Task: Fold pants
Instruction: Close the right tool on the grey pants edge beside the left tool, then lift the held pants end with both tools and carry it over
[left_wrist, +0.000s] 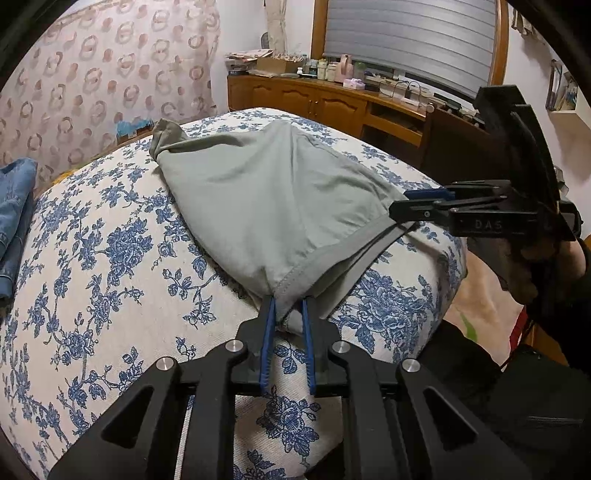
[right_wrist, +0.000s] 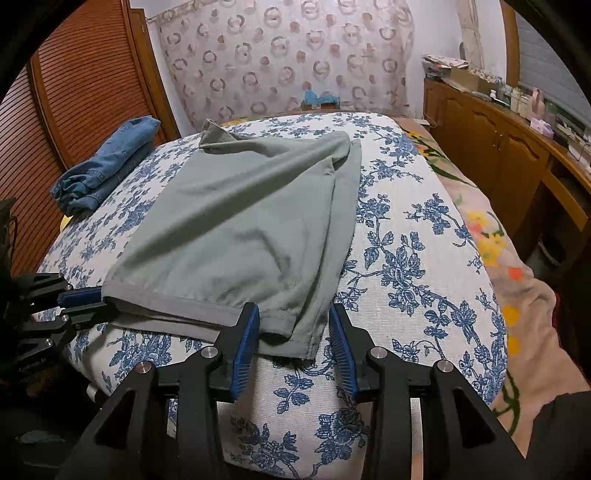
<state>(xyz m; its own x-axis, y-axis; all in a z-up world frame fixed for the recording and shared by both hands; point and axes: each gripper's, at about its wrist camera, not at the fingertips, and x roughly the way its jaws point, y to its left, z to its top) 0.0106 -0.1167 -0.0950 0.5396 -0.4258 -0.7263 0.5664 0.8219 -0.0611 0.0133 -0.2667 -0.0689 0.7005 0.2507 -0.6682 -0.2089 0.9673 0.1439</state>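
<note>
Pants (right_wrist: 236, 221) hem: left gripper (left_wrist: 289, 317) fingers pinch a corner; right gripper (right_wrist: 295, 325) fingers spread, seemingly straddling it.

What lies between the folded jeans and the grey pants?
Only bare flowered bedcover lies between the jeans and the grey pants, seen in the right wrist view.

Soft, even indoor light, no glare, faint shadows. Heavy fisheye bending with black vignette at 10–2 o'clock corners. Slightly soft, compression-smeared detail throughout both views.
</note>
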